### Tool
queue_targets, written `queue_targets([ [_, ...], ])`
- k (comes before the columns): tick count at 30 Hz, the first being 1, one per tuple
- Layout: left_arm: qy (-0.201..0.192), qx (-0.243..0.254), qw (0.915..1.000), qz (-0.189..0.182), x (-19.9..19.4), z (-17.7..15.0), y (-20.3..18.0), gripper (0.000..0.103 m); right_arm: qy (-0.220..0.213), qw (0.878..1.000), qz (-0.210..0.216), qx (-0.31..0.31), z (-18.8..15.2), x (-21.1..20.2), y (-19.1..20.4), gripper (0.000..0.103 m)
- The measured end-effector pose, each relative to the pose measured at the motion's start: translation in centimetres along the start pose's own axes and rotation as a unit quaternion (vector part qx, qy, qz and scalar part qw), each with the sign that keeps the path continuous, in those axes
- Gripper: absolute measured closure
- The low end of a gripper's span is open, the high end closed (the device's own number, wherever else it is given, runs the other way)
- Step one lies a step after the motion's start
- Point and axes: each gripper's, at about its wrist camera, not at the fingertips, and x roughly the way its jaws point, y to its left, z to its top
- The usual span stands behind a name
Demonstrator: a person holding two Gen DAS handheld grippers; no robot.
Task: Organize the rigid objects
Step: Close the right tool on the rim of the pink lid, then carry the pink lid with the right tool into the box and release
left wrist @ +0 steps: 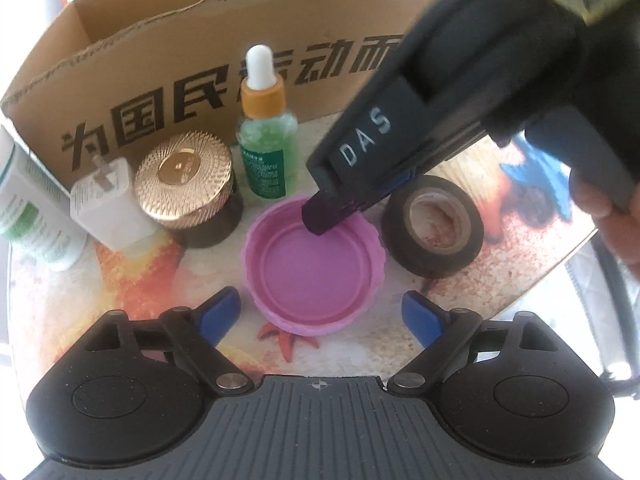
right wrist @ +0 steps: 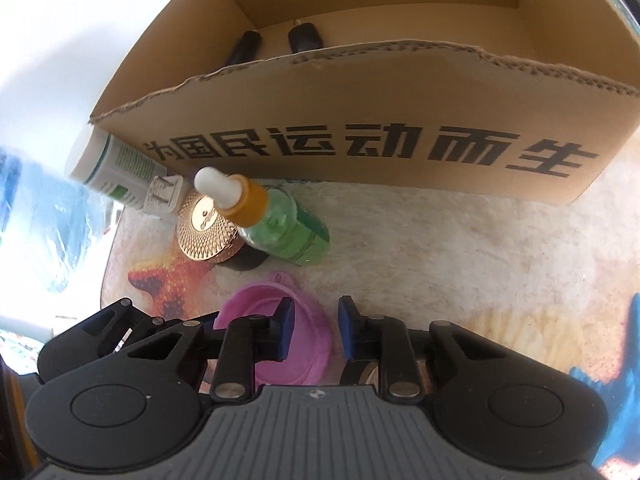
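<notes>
A pink plastic lid (left wrist: 312, 272) lies hollow side up on the printed table cover. My left gripper (left wrist: 320, 316) hovers open at its near edge, one blue pad on each side, touching nothing. My right gripper (left wrist: 332, 210) comes down from the upper right. One of its fingers is inside the lid and the other outside. In the right wrist view the right gripper (right wrist: 316, 328) is shut, with the far wall of the pink lid (right wrist: 308, 320) between its blue pads.
Behind the lid stand a green dropper bottle (left wrist: 266, 148), a gold-capped jar (left wrist: 186, 184), a white plug adapter (left wrist: 108, 208) and a white tube (left wrist: 32, 216). A black tape roll (left wrist: 432, 226) lies to the right. The open cardboard box (right wrist: 360, 120) holds two dark items (right wrist: 304, 38).
</notes>
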Motion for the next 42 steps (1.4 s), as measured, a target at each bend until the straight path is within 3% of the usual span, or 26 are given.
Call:
queue_targets([
  [5,-0.004,0.007,0.9999,0.014,0.4,0.6,-0.3,0.015,-0.002,1.000,-0.001,0.006,-0.1,-0.5,-0.4,0.078],
  [9,-0.013,0.004,0.9998,0.016,0.4,1.5,0.1,0.029,-0.001,1.000,-0.014,-0.011,-0.2,-0.4,0.3,0.078],
  [17,-0.016,0.007,0.9996,0.020,-0.5,1.9,0.4,0.029,0.006,0.999,-0.025,-0.038,-0.6,0.7,2.4,0.079],
  [22,-0.027,0.009,0.9994,0.021,-3.0,2.1,-0.1,0.029,0.005,0.999,-0.021,-0.026,-0.9,-0.5,2.8,0.080],
  [28,-0.051,0.006,0.9983,0.026,-9.0,3.9,-0.2,0.029,-0.025,0.999,-0.014,-0.027,-0.4,-6.1,5.2,0.080],
  [36,-0.124,0.019,0.9906,0.056,-16.5,9.2,2.0,0.029,-0.108,0.993,0.003,-0.042,4.5,-14.0,8.5,0.080],
  [39,-0.152,0.019,0.9857,0.069,-16.7,11.9,4.1,0.029,-0.139,0.988,0.010,-0.060,7.7,-14.7,9.0,0.080],
  [42,-0.157,-0.002,0.9855,0.065,-15.0,14.4,6.5,0.029,-0.141,0.988,0.014,-0.063,11.5,-13.4,8.5,0.080],
])
